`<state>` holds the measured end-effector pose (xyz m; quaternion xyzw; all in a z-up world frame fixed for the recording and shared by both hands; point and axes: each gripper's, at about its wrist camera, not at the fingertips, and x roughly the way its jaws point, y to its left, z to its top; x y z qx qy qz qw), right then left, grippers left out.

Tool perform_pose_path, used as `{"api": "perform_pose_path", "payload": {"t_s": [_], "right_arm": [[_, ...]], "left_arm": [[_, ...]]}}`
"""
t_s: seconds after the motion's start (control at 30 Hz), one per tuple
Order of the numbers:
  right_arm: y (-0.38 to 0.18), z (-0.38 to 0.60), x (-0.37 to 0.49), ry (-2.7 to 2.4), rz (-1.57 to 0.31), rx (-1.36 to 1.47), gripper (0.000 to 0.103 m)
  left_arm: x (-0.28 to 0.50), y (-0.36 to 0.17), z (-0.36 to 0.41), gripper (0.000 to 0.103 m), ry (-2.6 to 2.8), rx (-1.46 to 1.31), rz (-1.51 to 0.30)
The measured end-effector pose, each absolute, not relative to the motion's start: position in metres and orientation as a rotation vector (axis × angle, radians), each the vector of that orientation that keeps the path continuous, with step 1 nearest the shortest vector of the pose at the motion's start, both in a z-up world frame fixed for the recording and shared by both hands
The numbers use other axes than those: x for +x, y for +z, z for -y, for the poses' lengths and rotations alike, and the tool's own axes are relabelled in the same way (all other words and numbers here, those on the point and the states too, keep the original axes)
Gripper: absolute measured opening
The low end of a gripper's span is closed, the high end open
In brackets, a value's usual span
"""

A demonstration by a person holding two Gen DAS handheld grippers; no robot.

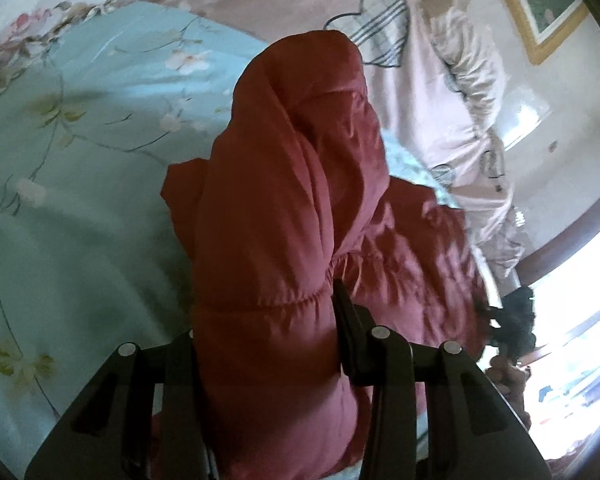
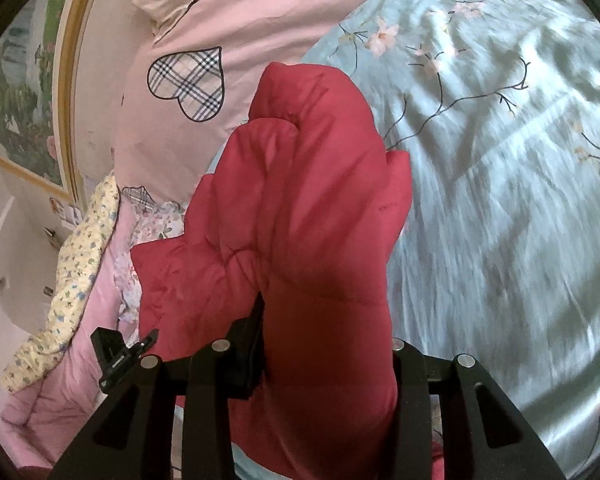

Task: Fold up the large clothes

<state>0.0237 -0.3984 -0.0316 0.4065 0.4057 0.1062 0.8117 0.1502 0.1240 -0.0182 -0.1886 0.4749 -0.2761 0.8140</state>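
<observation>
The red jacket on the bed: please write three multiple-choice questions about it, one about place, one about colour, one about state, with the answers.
1. What lies under the jacket?
A. a blue floral sheet
B. a wooden floor
C. a glass table

2. What colour is the pillow with the plaid heart?
A. green
B. pink
C. black

3. How is the jacket held?
A. by no claw
B. by the left claw only
C. by both claws

Answers:
1 A: the blue floral sheet spreads around and behind the jacket in both wrist views.
2 B: the pillow behind the jacket is pink, with a plaid heart on it.
3 C: red padded cloth fills the gap of the left claw and of the right claw, each shut on a bunch of it.
</observation>
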Motion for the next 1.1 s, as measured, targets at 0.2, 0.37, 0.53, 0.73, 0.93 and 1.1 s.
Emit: {"api": "perform_pose_path", "payload": {"t_s": [0.2,0.37,0.53,0.73,0.93,1.1], "right_arm": [[-0.042,0.4,0.028,0.195,-0.879,0.836,0.048],[-0.049,0.401,0.028,0.184,-0.879,0.83,0.061],[-0.039,0.4,0.024,0.15,-0.887,0.752,0.069],[-0.027,0.399,0.025,0.098,-0.889,0.659,0.08],[-0.019,0.403,0.032,0.061,-0.887,0.606,0.088],[-0.009,0.409,0.052,0.038,-0.871,0.577,0.089]], "left_arm": [[0.154,-0.031,-0.121,0.043,-0.542,-0.377,-1.007],[0.151,-0.029,-0.121,0.056,-0.511,-0.345,-0.99],[0.15,-0.021,-0.124,0.066,-0.486,-0.303,-0.968],[0.151,-0.012,-0.121,0.079,-0.415,-0.215,-0.941],[0.16,0.005,-0.125,0.082,-0.353,-0.169,-0.891],[0.179,0.018,-0.114,0.082,-0.377,-0.163,-0.877]]}}
